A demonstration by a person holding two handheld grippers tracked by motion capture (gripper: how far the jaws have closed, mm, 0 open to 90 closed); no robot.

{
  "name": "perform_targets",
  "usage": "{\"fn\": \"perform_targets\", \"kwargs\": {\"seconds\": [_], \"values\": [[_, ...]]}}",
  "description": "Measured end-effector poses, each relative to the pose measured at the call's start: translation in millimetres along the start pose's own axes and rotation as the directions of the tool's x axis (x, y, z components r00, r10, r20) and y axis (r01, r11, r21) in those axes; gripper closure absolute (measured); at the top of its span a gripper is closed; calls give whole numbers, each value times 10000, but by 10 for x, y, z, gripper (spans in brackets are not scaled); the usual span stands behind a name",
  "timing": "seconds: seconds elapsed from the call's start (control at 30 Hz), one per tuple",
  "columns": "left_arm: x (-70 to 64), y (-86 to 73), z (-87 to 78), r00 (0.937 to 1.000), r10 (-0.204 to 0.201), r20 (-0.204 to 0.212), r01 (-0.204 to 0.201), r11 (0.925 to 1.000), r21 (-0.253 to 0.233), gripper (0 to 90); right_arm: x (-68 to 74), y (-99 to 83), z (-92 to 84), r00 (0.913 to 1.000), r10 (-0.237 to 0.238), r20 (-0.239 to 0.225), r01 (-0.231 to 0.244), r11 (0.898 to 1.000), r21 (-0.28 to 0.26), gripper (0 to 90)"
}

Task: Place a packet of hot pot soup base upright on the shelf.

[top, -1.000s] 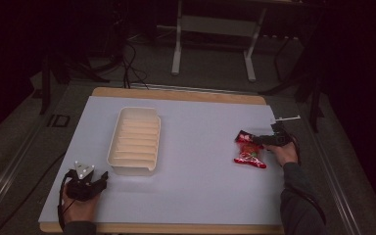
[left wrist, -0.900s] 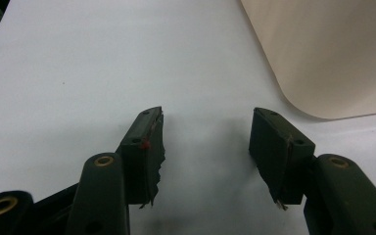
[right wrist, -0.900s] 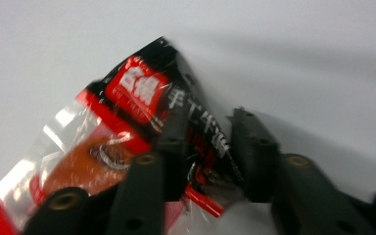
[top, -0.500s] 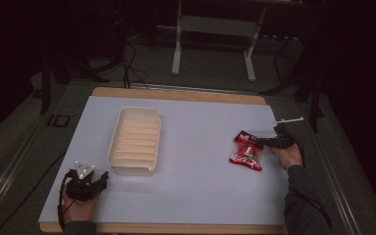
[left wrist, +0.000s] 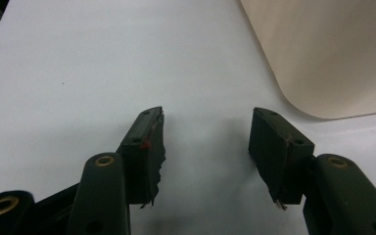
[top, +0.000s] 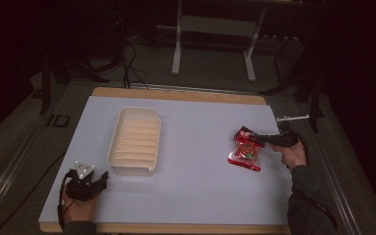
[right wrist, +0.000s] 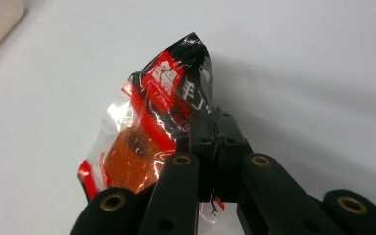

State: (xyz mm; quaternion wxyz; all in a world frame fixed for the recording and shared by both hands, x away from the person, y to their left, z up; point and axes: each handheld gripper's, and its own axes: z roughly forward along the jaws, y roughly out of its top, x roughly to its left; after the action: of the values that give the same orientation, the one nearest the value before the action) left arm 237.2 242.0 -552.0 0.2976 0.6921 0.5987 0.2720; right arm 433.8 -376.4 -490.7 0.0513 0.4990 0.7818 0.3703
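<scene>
Right gripper point(top: 260, 140) at the right side of the desk point(top: 196, 196), fingers point(right wrist: 210, 142) clenched on the black edge of a red-and-black snack packet point(top: 245, 152). Jaws just closed onto it, film pinched flat between the pads. Seen from the right gripper view: packet point(right wrist: 152, 127) crumpled and tilted, black top corner pointing up and away, clear window lower left showing an orange piece inside, white lettering on red and black print. From the high view: packet hanging at a slant from the fingers, gripped end raised, lower end down near the white desk surface, whether touching or just clear cannot be told. Right hand point(top: 290, 155) wrapped around the gripper body, sleeve coming in from the lower right corner.

Left gripper point(top: 97, 179) near the front left corner of the desk, held in the left hand point(top: 78, 208), grey three-cornered plate on top. Fingers point(left wrist: 149, 147) released, spread wide with bare white desk between them, nothing gripped. Cream plastic tray point(top: 134, 139) with ribbed slots just beyond and to the right of it, one rounded corner point(left wrist: 333, 58) showing in the left gripper view, close to the jaws yet apart from them. Tray and packet well apart, open desk between.
</scene>
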Motion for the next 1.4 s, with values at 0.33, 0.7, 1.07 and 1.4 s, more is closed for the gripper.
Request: {"fn": "perform_targets", "kwargs": {"seconds": [0.33, 0.7, 1.07, 1.4], "values": [[-1, 0, 0, 10000, 3, 2, -3, 10000, 0, 470, 161, 114, -116, 9988, -378, -320, 363, 9983, -465, 890], [0, 0, 0, 10000, -1, 4, 1, 10000, 1, 470, 321, 185, -193, 9944, -1001, -351, 979, 9934, -606, 891], [1, 0, 0, 10000, -11, 6, 11, 10000, 0, 469, 453, 239, -224, 9875, -1526, -395, 1497, 9864, -681, 891], [7, -8, -14, 9999, -77, 110, 79, 9998, -189, 462, 564, 277, -229, 9810, -1870, -520, 1826, 9800, -785, 891]]}}
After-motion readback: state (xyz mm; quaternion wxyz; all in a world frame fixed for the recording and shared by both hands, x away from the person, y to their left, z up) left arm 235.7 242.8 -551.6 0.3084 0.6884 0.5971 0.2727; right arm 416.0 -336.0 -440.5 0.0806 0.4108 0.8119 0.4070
